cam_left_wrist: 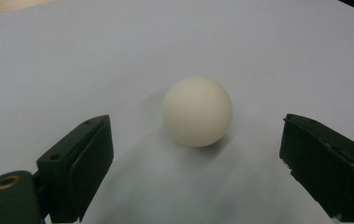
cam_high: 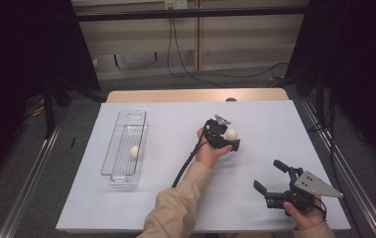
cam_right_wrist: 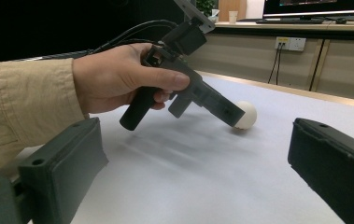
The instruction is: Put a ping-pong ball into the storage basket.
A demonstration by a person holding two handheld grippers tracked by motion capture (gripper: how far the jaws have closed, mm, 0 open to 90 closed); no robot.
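Left gripper view: ball [cam_left_wrist: 197,111] lies between the left gripper's [cam_left_wrist: 193,163] spread, untouching jaws; light, smooth, rolls easily — pinch its widest middle.

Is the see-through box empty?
No. The clear box holds one white ball, seen from above.

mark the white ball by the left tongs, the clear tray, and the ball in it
small white round ball [cam_left_wrist: 197,111], left gripper view, front face.
clear plastic wire-lined tray [cam_high: 112,148], high view, left wall.
second white ball [cam_high: 135,151], high view, top.
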